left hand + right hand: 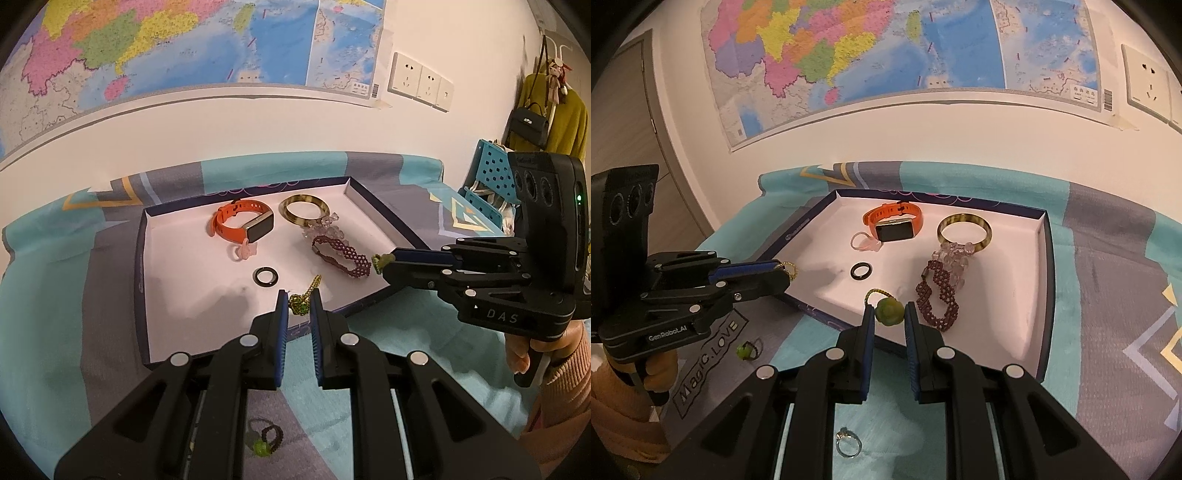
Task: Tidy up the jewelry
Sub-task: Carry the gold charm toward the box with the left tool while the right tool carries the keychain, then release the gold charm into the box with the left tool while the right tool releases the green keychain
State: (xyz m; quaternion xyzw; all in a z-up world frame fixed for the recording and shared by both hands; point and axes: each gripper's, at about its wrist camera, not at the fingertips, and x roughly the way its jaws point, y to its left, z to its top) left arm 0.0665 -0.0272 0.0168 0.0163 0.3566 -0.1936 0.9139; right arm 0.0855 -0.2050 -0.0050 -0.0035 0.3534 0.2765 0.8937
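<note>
Clamped between the pads of the left gripper [299, 295]: a green beaded charm [297, 305] on a yellow cord, just over the near edge of the box-lid tray [177, 266]. Pinched likewise in the right gripper [889, 308]: a round green charm [888, 313], above the same edge. Step in hand, probably: placing both pieces inside the tray. Next: lower onto bare tray floor beside the black ring [265, 276], part the fingers, then fetch the silver ring [848, 443] lying outside the tray, in front.

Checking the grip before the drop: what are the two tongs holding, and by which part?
Each holds its own piece: the left tongs pinch a gold-green beaded piece at its end, the right tongs a green bead by its sides.
</note>
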